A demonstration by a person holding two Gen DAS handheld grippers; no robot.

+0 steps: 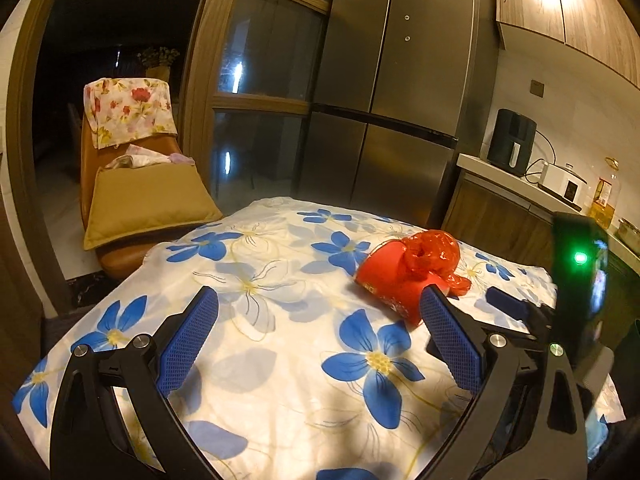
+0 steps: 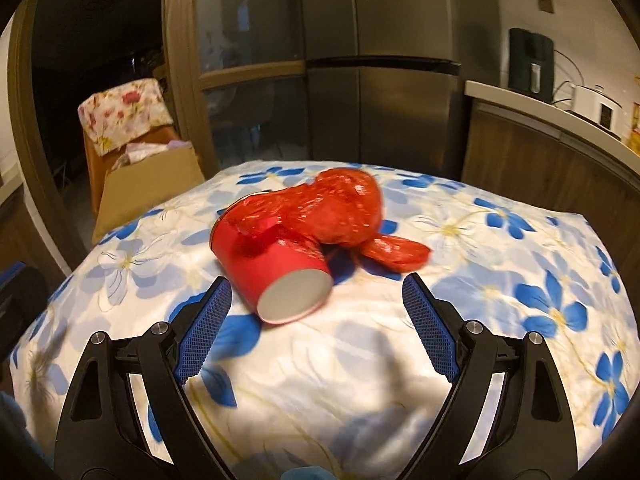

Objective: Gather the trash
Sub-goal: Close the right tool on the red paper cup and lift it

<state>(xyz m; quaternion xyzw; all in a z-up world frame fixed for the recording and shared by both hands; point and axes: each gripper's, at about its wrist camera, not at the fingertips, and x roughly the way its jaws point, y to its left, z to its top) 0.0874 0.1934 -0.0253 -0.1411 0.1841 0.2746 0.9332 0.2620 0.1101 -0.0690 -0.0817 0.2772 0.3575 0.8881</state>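
Note:
A red paper cup (image 2: 276, 268) lies on its side on the flower-print tablecloth (image 2: 500, 280), its white base facing me. A crumpled red plastic bag (image 2: 340, 208) spills from its mouth and rests behind it. My right gripper (image 2: 316, 284) stands open just in front of the cup's base, and its pads do not touch it. In the left wrist view the cup (image 1: 390, 286) and bag (image 1: 434, 254) lie ahead and to the right. My left gripper (image 1: 320, 296) is open with only cloth between its fingers. One of my right gripper's fingers (image 1: 506, 303) shows beside the cup.
A steel fridge (image 1: 392, 100) stands behind the table. At the left is a brown chair with a tan cushion (image 1: 148, 204) and a floral cloth. A counter (image 1: 516, 184) at the right carries a black appliance, a white cooker and an oil bottle.

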